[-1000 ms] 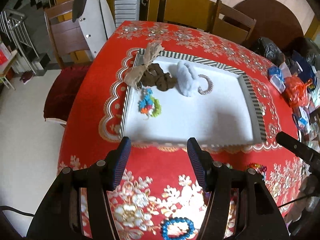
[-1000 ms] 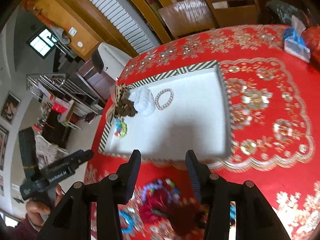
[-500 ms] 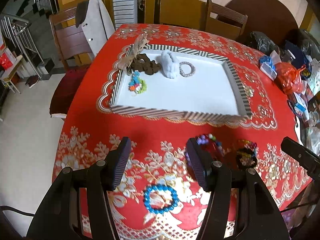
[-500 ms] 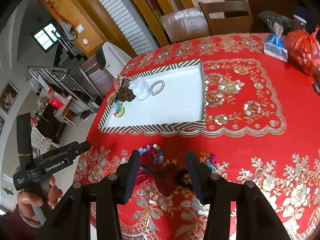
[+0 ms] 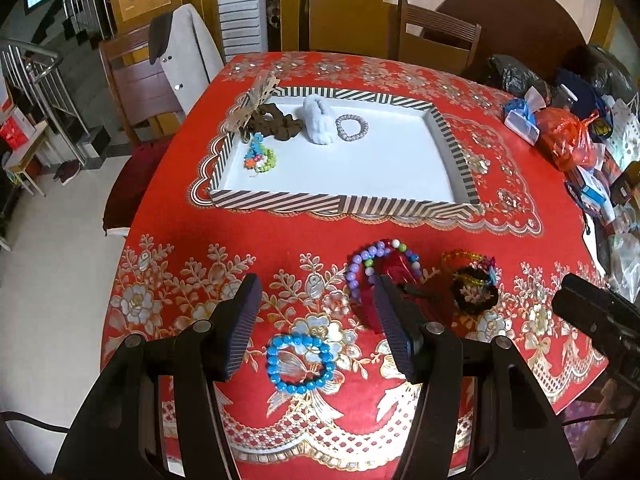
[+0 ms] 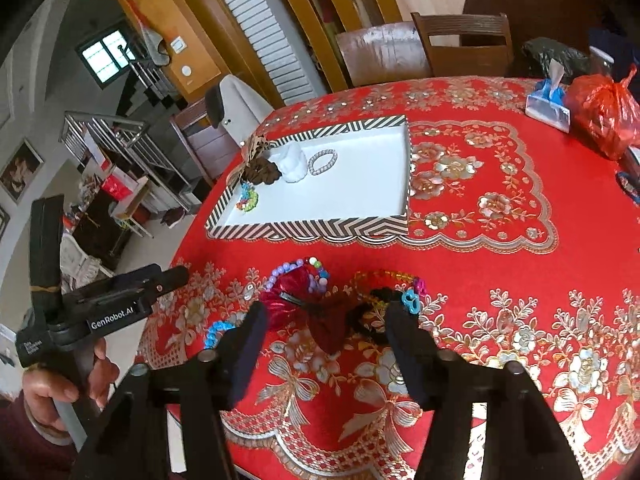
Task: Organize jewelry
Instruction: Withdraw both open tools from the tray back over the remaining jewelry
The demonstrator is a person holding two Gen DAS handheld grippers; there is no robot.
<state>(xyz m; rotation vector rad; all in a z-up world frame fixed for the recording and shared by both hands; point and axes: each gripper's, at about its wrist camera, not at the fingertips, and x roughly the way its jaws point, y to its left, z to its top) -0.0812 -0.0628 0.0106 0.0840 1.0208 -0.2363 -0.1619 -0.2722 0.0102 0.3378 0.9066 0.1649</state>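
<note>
A white tray with a striped rim (image 5: 280,202) (image 6: 304,230) holds a brown scrunchie (image 5: 278,122), a white fluffy scrunchie (image 5: 318,124), a silver bracelet (image 5: 351,128) and a colourful bead bracelet (image 5: 260,158). On the red tablecloth before it lie a blue bead bracelet (image 5: 300,362), a purple bead bracelet with a red bow (image 5: 380,260) (image 6: 296,280) and a dark band with coloured beads (image 5: 474,288) (image 6: 384,292). My left gripper (image 5: 316,320) is open above the blue bracelet. My right gripper (image 6: 326,332) is open above the red bow.
Wooden chairs (image 5: 436,40) stand around the table, one with a grey coat (image 5: 188,48). Bags and a tissue pack (image 5: 560,132) crowd the table's right side. The table's near edge is just below both grippers.
Both grippers have pulled back from the tray toward the table's near edge. The loose jewelry in front of the tray has come into view. Both stay open.
</note>
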